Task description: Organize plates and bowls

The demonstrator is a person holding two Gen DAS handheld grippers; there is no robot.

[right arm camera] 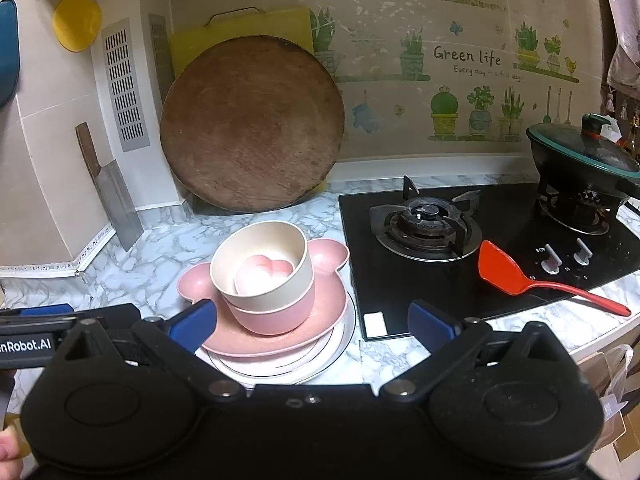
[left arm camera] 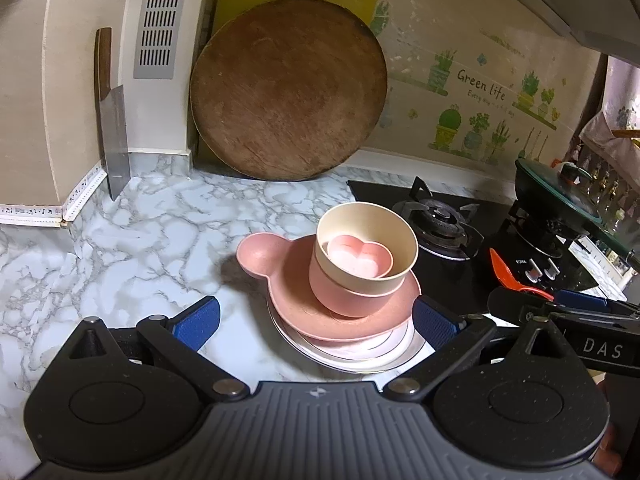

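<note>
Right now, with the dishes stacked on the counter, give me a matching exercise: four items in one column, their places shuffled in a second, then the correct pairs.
Items:
1. heart-shaped dish
2. red spatula
3. cleaver
4. bear-shaped plate

Places:
A. leaning against the wall at the left
B. inside the cream bowl
C. lying on the black cooktop
D. under the pink bowl, atop the white plates

Pairs: 1-B, 2-C, 3-A, 4-D

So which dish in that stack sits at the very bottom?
The white plate with thin dark rings. It lies flat on the counter, under the pink bear-eared plate, which carries the nested bowls.
</note>
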